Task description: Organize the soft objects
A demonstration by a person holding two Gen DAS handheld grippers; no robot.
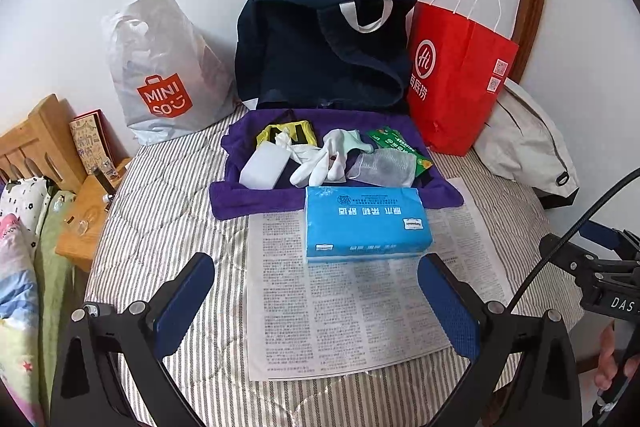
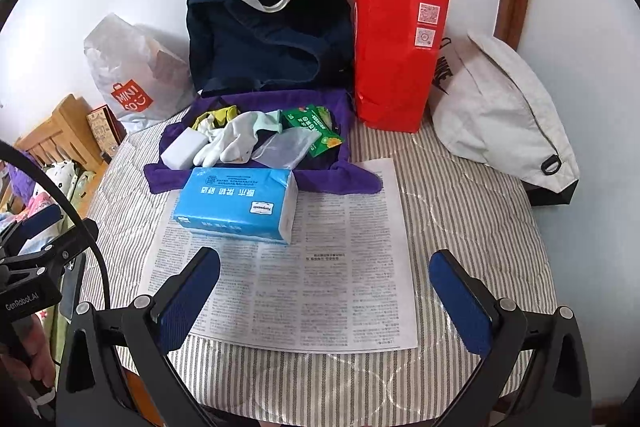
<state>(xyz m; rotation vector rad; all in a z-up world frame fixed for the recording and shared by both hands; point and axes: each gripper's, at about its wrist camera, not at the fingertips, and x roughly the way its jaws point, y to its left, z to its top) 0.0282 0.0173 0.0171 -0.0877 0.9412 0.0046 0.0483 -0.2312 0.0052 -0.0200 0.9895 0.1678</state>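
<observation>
A blue tissue pack point(image 1: 366, 223) point(image 2: 238, 203) lies on a newspaper sheet point(image 1: 360, 307) point(image 2: 304, 275) on the striped bed. Behind it a purple towel point(image 1: 240, 199) point(image 2: 340, 179) holds a white sponge block point(image 1: 264, 165) point(image 2: 182, 149), white gloves point(image 1: 320, 163) point(image 2: 224, 143), a mesh pouch point(image 1: 384, 167) point(image 2: 286, 147), green packets point(image 1: 400, 145) point(image 2: 316, 125) and a yellow item point(image 1: 280, 131) point(image 2: 218, 115). My left gripper point(image 1: 316, 301) is open and empty, just short of the tissue pack. My right gripper point(image 2: 324, 297) is open and empty over the newspaper, right of the pack.
Against the wall stand a white Miniso bag point(image 1: 164, 75) point(image 2: 128, 75), a dark navy bag point(image 1: 320, 43) point(image 2: 268, 31), a red paper bag point(image 1: 456, 75) point(image 2: 396, 43) and a light grey bag point(image 1: 524, 147) point(image 2: 496, 103). A wooden bedside stand point(image 1: 80, 211) is left.
</observation>
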